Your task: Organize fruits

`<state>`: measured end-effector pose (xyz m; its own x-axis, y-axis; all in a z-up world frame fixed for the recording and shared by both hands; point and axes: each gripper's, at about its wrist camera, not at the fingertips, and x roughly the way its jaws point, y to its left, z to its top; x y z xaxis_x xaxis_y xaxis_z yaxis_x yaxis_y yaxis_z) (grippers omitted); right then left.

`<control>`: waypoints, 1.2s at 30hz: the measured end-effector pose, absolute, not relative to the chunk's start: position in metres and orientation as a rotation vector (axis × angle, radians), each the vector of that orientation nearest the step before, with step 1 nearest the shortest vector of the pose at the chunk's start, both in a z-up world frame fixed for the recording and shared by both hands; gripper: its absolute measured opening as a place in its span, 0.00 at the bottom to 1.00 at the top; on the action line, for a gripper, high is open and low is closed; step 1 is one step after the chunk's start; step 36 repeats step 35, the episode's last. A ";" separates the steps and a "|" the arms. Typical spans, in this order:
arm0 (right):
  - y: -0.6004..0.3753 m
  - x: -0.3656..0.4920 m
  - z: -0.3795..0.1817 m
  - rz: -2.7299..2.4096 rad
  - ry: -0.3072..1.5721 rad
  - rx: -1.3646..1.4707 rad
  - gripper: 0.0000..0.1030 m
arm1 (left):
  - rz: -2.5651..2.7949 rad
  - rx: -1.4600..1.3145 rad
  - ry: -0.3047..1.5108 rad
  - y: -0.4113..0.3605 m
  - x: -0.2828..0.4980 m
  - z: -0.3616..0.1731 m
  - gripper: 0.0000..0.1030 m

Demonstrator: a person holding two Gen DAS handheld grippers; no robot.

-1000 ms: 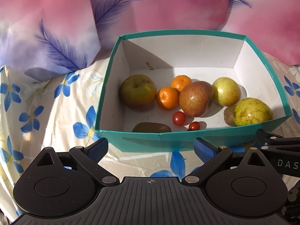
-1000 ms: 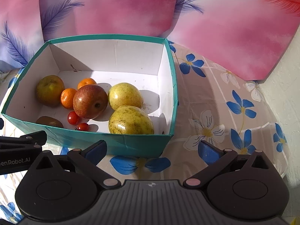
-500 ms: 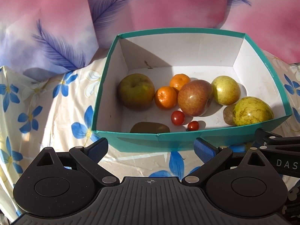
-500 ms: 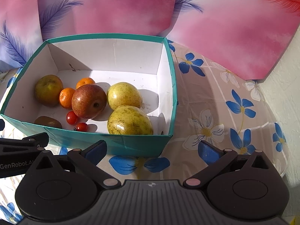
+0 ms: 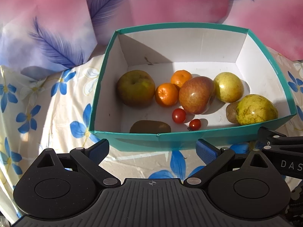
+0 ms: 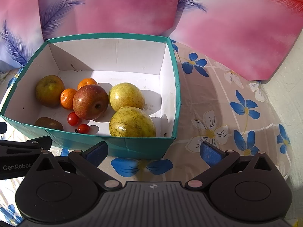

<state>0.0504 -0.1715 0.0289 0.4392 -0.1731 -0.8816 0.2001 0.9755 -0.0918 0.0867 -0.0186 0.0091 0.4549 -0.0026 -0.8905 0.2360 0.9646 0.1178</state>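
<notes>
Fruits lie together in a teal box (image 5: pixel 191 139) with white inside walls, at the middle of both views, on a worktop (image 6: pixel 217 102) under a flowered cloth. A greenish apple (image 5: pixel 135 88) sits at the left, then two mandarins (image 5: pixel 166 96), a red apple (image 5: pixel 196 94) and two yellow-green pears (image 6: pixel 132 122) toward the right. Two cherry tomatoes (image 5: pixel 178 115) and a brown kiwi (image 5: pixel 150 126) lie along the near wall.

Both left tongs (image 5: pixel 152 149) and right tongs (image 6: pixel 154 150) are spread wide and hold nothing, low in frame just short of the near wall.

Apples and pears look firm, fairly heavy and glossy, so they may slip; a hold across the widest part suits them. The mandarins should give a little. The tomatoes look small, thin-skinned and easy to crush, wanting only a light squeeze; the kiwi's rough skin should grip well.
</notes>
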 end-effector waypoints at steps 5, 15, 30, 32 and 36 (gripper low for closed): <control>-0.171 0.051 0.028 -0.231 1.093 0.027 1.00 | -0.148 0.239 1.093 -0.019 0.087 0.008 0.98; -0.172 0.054 0.025 -0.222 1.099 0.032 1.00 | -0.147 0.227 1.101 -0.017 0.090 0.006 0.98; -0.172 0.053 0.025 -0.219 1.097 0.026 1.00 | -0.154 0.245 1.095 -0.019 0.089 0.004 0.98; -0.172 0.054 0.025 -0.220 1.097 0.026 1.00 | -0.152 0.249 1.095 -0.020 0.089 0.004 0.98; -0.172 0.054 0.025 -0.220 1.096 0.025 1.00 | -0.148 0.251 1.106 -0.021 0.090 0.003 0.98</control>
